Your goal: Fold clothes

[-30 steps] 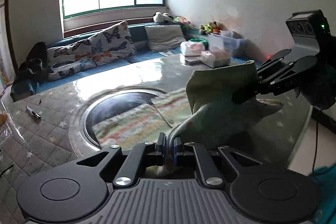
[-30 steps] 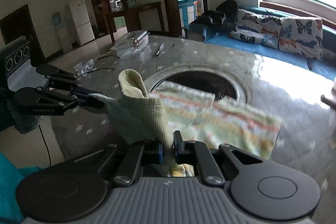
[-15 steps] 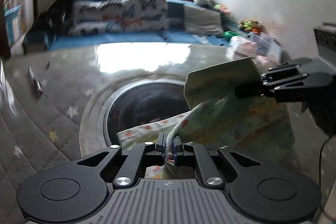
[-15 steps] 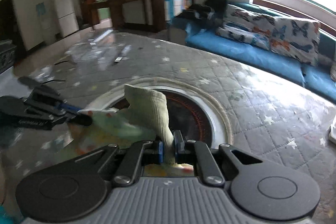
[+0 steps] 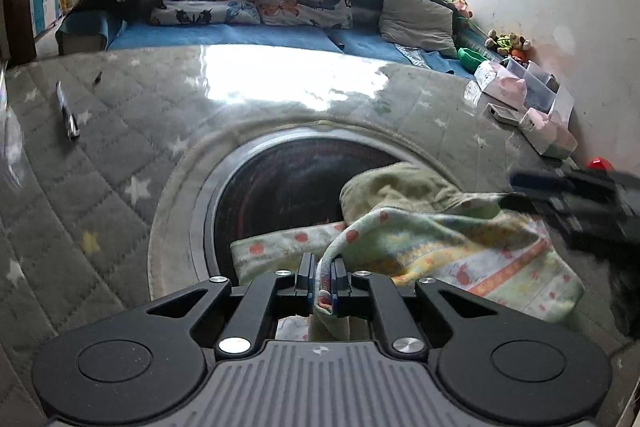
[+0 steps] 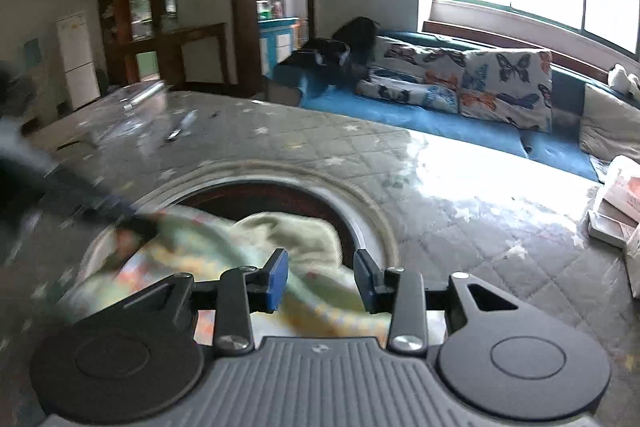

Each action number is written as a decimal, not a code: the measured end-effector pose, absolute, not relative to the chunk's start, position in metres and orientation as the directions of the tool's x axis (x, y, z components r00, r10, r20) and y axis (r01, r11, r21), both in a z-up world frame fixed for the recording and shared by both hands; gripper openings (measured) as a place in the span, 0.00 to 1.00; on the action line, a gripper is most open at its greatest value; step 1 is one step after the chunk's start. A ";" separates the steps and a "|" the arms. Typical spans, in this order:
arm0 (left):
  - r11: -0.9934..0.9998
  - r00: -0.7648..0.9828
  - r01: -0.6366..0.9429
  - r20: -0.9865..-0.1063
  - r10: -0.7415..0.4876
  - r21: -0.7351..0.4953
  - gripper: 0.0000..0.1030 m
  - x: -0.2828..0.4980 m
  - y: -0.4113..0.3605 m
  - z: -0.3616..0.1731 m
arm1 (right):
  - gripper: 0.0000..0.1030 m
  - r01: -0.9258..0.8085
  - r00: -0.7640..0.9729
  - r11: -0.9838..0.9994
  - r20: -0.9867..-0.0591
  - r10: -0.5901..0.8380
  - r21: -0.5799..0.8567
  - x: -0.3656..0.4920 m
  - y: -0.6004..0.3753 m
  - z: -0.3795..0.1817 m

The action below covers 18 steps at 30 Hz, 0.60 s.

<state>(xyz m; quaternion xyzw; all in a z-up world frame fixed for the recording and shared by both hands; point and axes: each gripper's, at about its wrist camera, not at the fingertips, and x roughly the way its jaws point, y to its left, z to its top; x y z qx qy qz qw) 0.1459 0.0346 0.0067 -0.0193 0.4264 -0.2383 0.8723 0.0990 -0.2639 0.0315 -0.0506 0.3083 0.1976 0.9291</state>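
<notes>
the left hand-held gripper (image 5: 323, 277) pinches the towel (image 5: 440, 243); the right hand-held gripper (image 6: 321, 279) gapes apart, seemingly just above it.

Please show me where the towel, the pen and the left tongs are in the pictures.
towel (image 5: 460, 247): left wrist view, on the striped top fold.
pen (image 5: 67, 113): left wrist view, on the middle of its barrel, lying on the table.
left tongs (image 5: 322, 275): left wrist view, between the two tips, shut on the towel edge.

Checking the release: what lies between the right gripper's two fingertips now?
In the right wrist view the right gripper is open, and the folded patterned cloth lies in the gap between its blue pads, apparently unpinched. The left gripper pinches the cloth's edge.
</notes>
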 end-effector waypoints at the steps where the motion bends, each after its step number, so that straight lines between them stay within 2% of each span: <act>1: 0.887 0.508 0.393 -0.746 -0.430 -0.243 0.08 0.151 0.034 0.008 | 0.35 -0.407 0.723 0.913 -0.600 0.343 0.032 0.091 -0.264 0.030; 3: 0.893 0.468 0.374 -0.781 -0.413 -0.249 0.11 0.162 0.032 0.008 | 0.35 -0.396 0.707 0.917 -0.624 0.332 0.039 0.082 -0.266 0.021; 9: 0.921 0.483 0.349 -0.810 -0.333 -0.171 0.14 0.174 0.033 0.002 | 0.35 -0.322 0.676 0.943 -0.678 0.289 0.081 0.077 -0.282 -0.004; 14: 0.945 0.539 0.310 -0.800 -0.265 -0.104 0.15 0.173 0.034 0.004 | 0.35 -0.319 0.698 0.943 -0.648 0.304 0.099 0.079 -0.287 0.009; 18: 0.945 0.588 0.309 -0.760 -0.277 -0.105 0.15 0.167 0.030 0.019 | 0.35 -0.330 0.708 0.938 -0.628 0.323 0.109 0.092 -0.284 0.016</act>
